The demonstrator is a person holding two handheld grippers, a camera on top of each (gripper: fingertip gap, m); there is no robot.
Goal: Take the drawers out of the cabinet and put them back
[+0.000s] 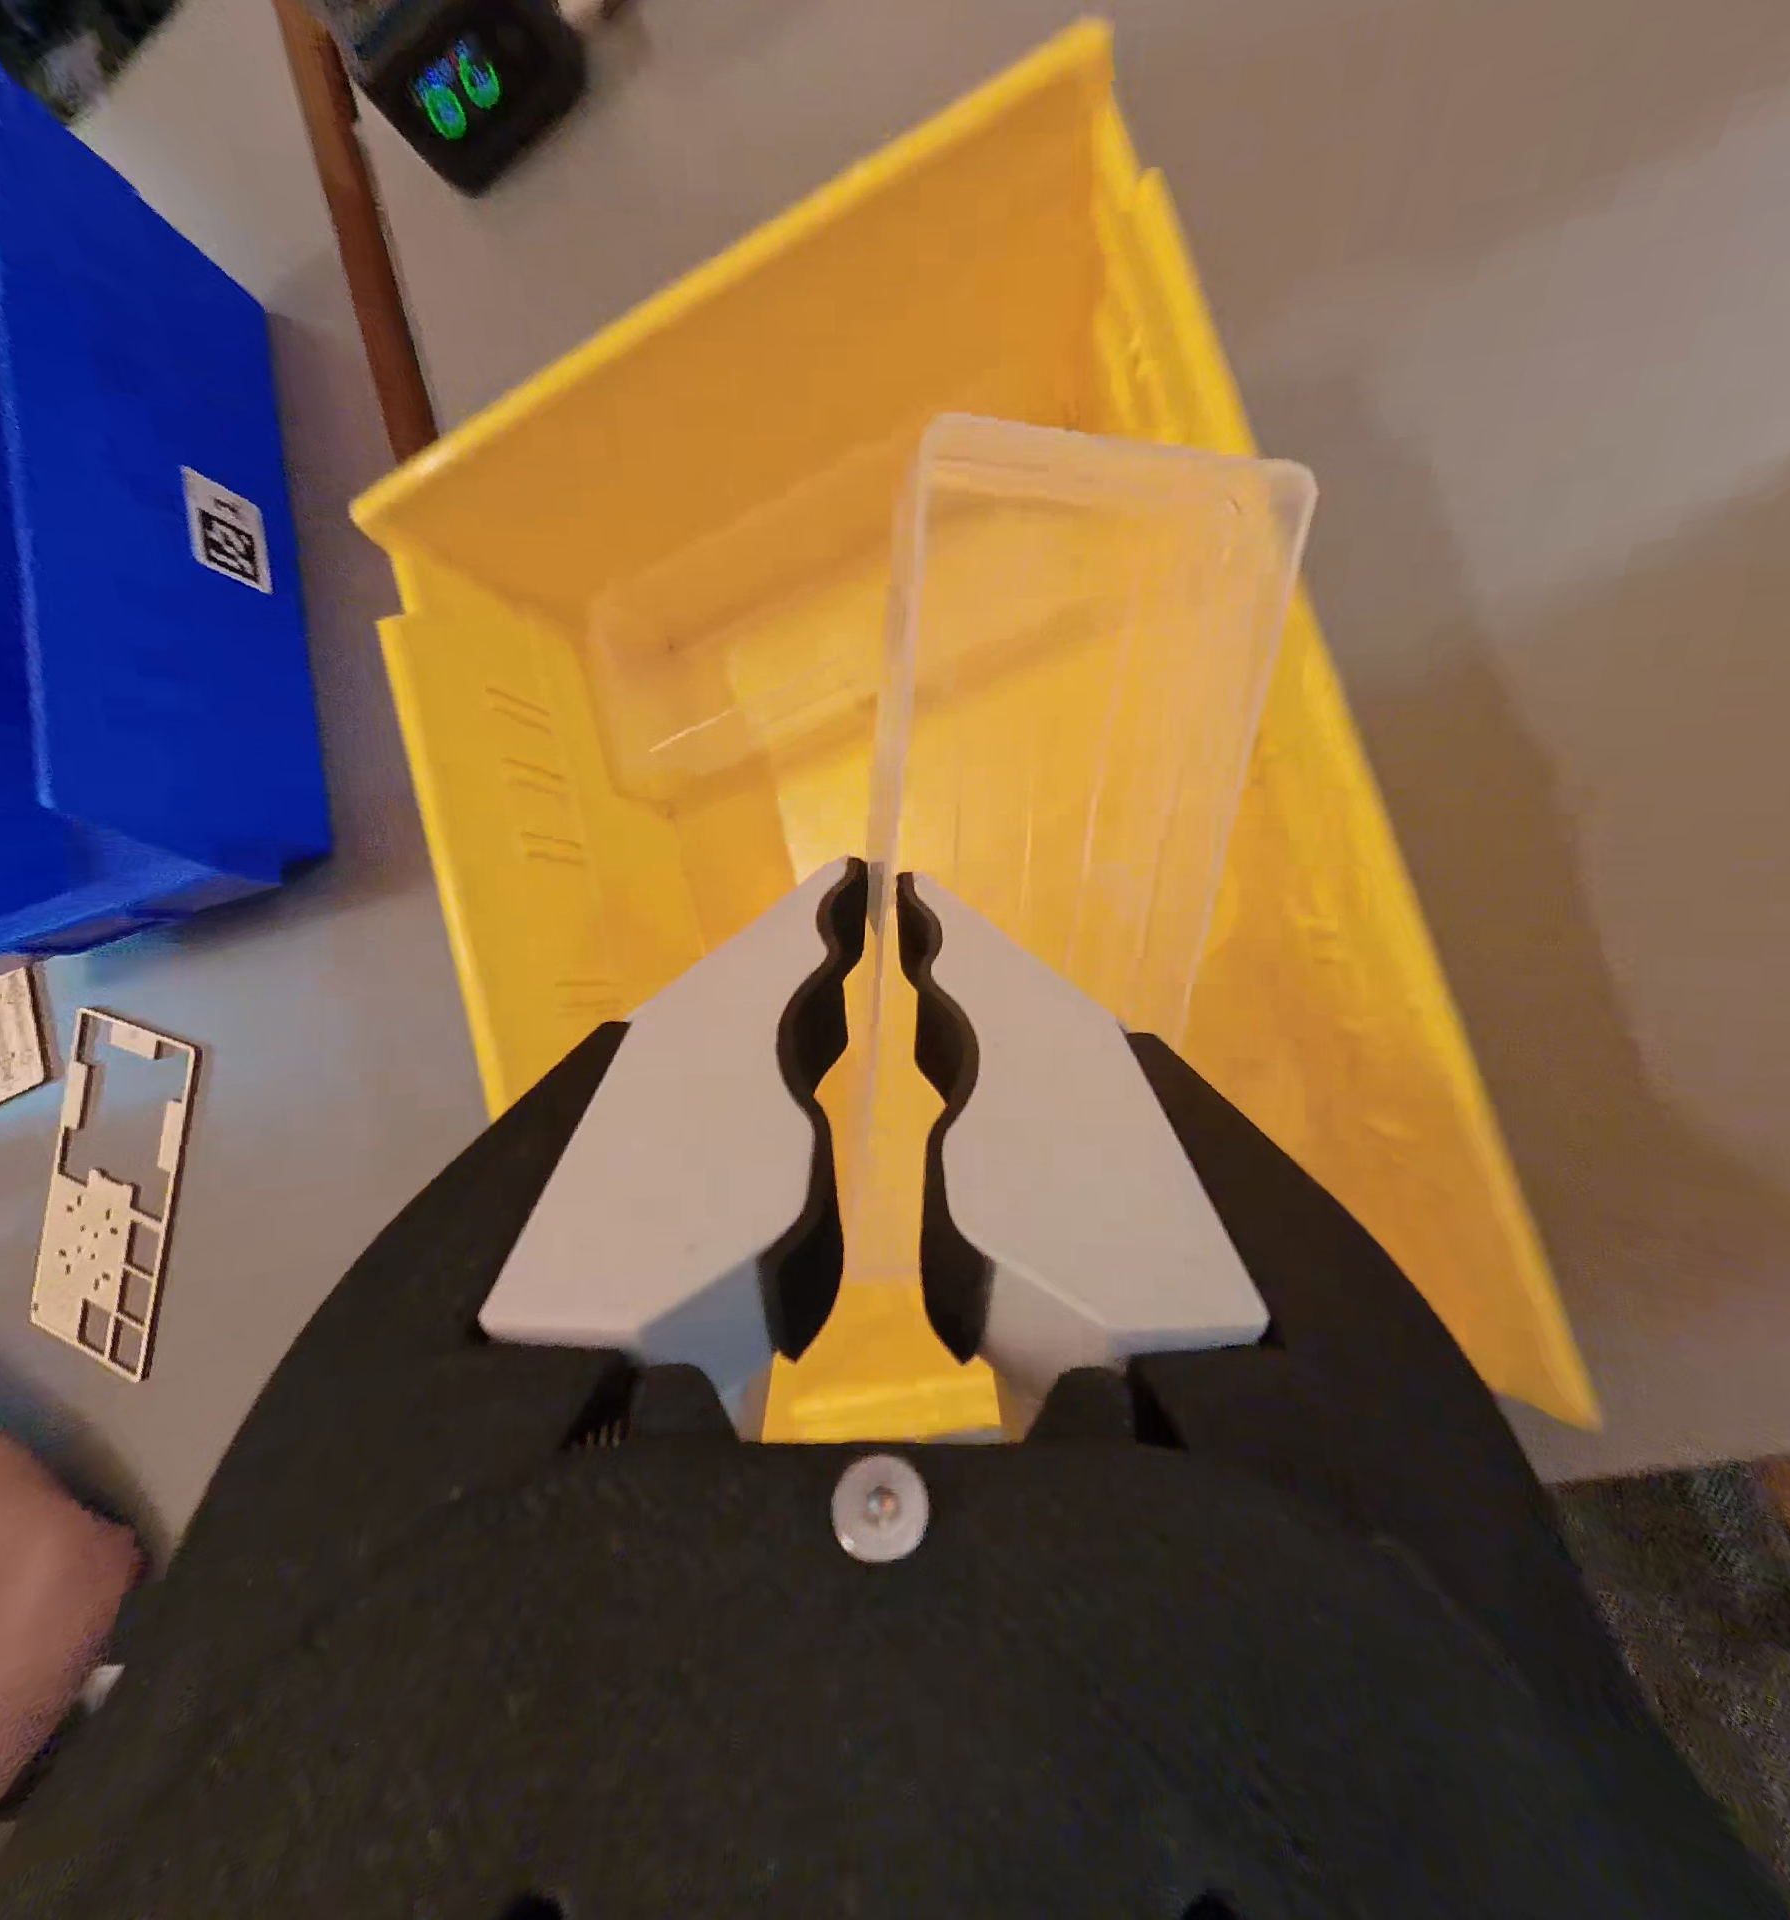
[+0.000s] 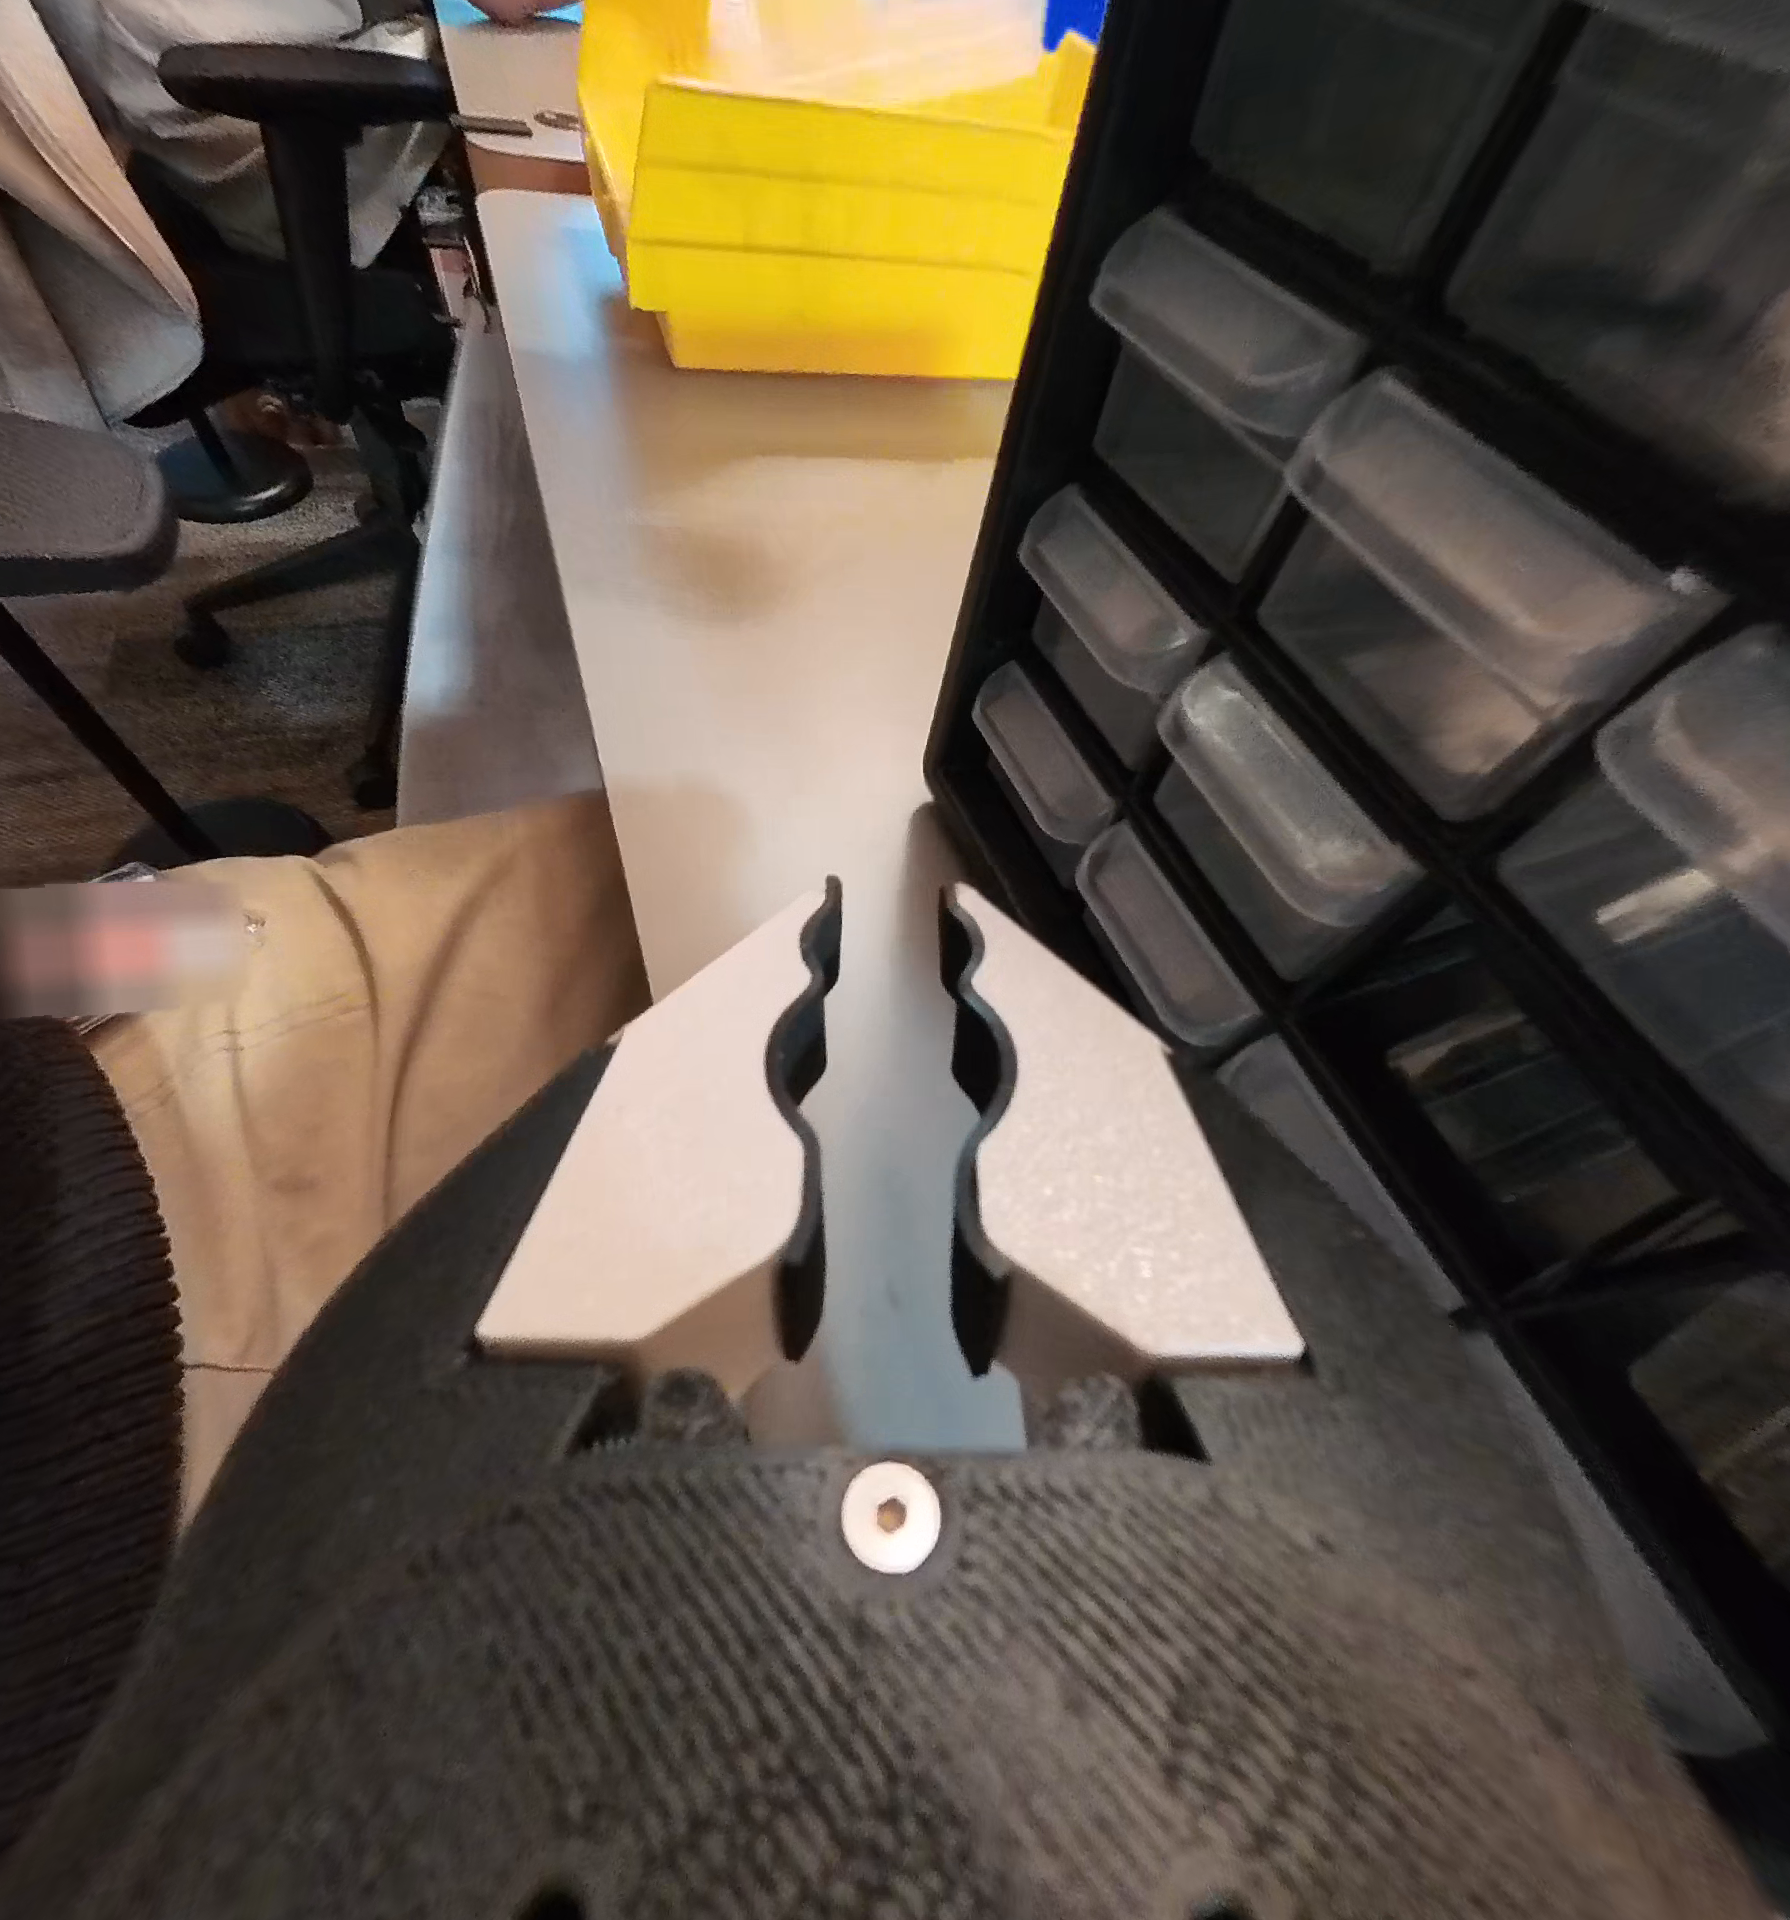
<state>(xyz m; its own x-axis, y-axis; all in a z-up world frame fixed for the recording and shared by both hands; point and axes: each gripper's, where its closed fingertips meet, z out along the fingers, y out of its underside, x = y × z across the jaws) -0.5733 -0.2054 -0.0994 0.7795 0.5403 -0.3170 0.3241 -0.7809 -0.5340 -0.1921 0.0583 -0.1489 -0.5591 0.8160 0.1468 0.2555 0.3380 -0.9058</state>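
In the left wrist view my left gripper is shut on the thin wall of a clear plastic drawer and holds it above a yellow bin. Another clear drawer lies on the bin's floor. In the right wrist view my right gripper is open a little and empty, just left of the black cabinet. The cabinet holds several clear drawers, and some upper slots look empty. The yellow bin also shows farther back in the right wrist view.
A blue bin stands left of the yellow one, with flat cut-out panels on the grey table beside it. A dark device sits at the back. Office chairs and a person's tan trouser leg are left of the table edge.
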